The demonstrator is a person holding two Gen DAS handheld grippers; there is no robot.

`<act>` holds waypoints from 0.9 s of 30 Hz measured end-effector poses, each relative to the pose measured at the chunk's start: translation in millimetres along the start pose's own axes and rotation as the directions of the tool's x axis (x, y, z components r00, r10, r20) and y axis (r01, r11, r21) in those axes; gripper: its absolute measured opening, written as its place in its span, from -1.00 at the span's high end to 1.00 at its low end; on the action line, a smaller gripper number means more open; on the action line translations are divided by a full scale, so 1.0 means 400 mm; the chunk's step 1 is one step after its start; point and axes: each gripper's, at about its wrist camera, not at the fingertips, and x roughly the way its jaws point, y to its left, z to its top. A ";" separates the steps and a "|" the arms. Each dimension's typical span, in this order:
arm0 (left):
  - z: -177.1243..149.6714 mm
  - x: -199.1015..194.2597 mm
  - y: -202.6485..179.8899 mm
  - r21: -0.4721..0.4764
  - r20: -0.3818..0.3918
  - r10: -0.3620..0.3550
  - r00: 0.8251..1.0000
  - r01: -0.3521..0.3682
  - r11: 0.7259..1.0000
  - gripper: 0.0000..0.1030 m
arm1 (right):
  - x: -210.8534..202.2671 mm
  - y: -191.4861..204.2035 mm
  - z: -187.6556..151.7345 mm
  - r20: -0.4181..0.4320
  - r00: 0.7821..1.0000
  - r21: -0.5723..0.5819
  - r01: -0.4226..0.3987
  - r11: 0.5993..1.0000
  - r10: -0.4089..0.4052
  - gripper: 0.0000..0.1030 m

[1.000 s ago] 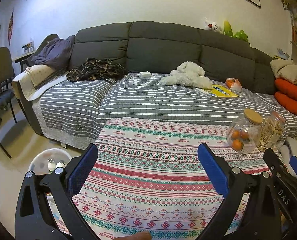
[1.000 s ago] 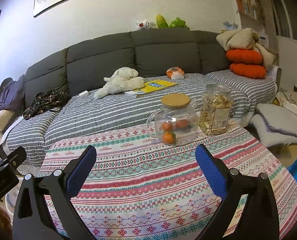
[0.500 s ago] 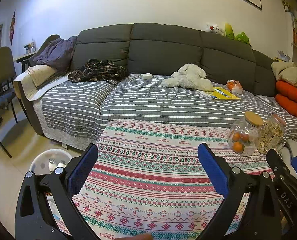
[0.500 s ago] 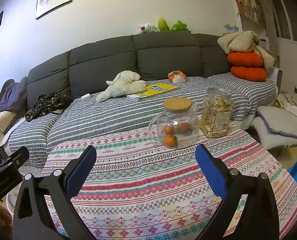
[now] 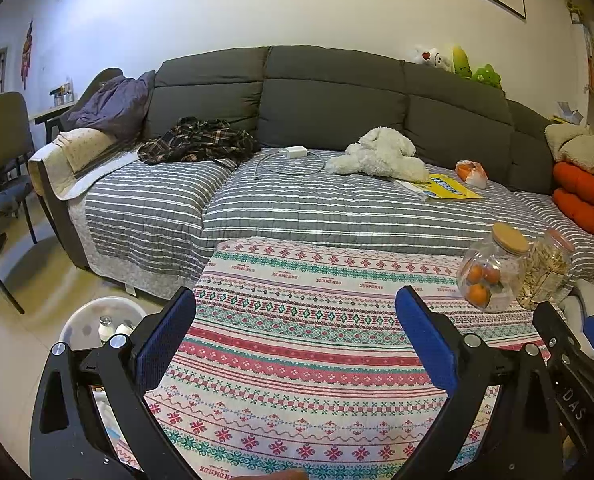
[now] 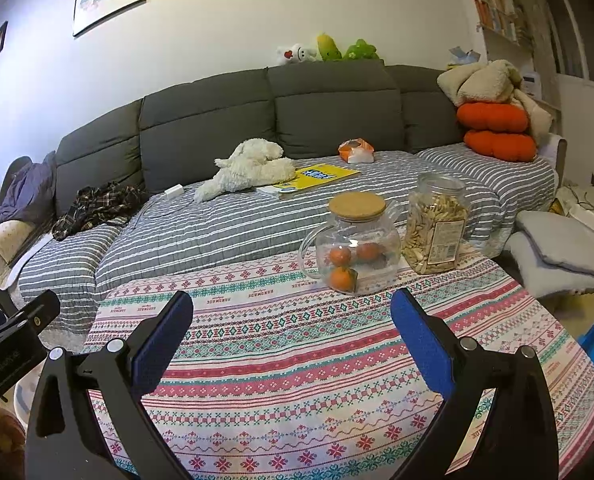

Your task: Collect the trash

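Both tools are hovering above a desk (image 6: 297, 360) draped in a patterned cloth, the left tool (image 5: 295, 324) and right tool (image 6: 291, 320) each gaping wide and gripping nothing. A white trash bin (image 5: 85, 320) holding bottles is sitting on the floor beside the desk, while a glass jar of oranges (image 6: 353, 248) is standing near the far edge.

"HANDMADE" repeated along bands of the patterned tablecloth (image 6: 297, 360), "DAS" in white on black gripper body (image 5: 573, 400), jar label unreadable
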 end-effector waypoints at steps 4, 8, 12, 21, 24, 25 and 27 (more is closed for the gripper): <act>0.000 0.001 0.000 0.000 -0.001 0.000 1.000 0.000 1.000 -0.86 | 0.004 0.002 -0.002 -0.007 1.000 -0.001 -0.002 1.000 0.002 -0.87; 0.000 0.002 0.000 0.001 -0.001 0.003 1.000 -0.003 1.000 -0.86 | 0.007 0.001 -0.001 -0.011 1.000 -0.001 -0.007 1.000 0.007 -0.87; -0.002 0.007 0.002 0.001 -0.005 0.010 1.000 -0.010 1.000 -0.86 | 0.008 0.000 -0.003 -0.017 1.000 -0.002 -0.010 1.000 0.010 -0.87; -0.005 0.008 0.003 0.005 -0.005 0.014 1.000 -0.014 1.000 -0.86 | 0.010 0.006 -0.007 -0.027 1.000 -0.011 -0.014 1.000 0.013 -0.87; -0.004 0.008 0.002 0.004 -0.005 0.014 1.000 -0.014 1.000 -0.86 | 0.010 0.006 -0.007 -0.029 0.999 -0.013 -0.014 1.000 0.014 -0.87; -0.005 0.008 0.004 0.005 -0.006 0.014 1.000 -0.014 1.000 -0.86 | 0.011 0.006 -0.007 -0.030 0.999 -0.014 -0.014 1.000 0.014 -0.87; -0.006 0.008 0.005 0.007 -0.006 0.015 1.000 -0.015 1.000 -0.86 | 0.011 0.007 -0.008 -0.029 0.999 -0.016 -0.015 1.000 0.015 -0.87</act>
